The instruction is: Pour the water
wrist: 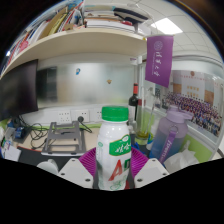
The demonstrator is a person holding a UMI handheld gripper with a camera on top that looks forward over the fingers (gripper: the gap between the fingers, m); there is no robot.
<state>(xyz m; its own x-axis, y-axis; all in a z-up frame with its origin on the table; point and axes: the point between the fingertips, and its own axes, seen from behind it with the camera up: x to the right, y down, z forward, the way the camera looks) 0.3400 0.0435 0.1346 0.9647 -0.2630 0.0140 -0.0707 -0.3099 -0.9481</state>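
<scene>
Tongs (116, 170) clamped on the white bottle (116, 148), both purple pads (89, 163) pressing its sides, green label facing us, bottle upright between the fingers. Just beyond to the right, a purple-tinted tumbler (171, 134). Behind the bottle stands a dark bottle (134, 103); farther back, a purple banner (160, 58).

The gripper (115, 170) shows at the bottom centre of the frame as two fingers. Each finger has a pale grey, blocky outer shell with angled facets, lighter on its upper faces and shaded below. On each inner face sits a purple pad (90, 163), striped with fine diagonal ridges. The left pad and the right pad slant inward toward the bottom. Small dark spots, perhaps screws or holes, mark the grey shells near the lower edge; they are too small to tell.
</scene>
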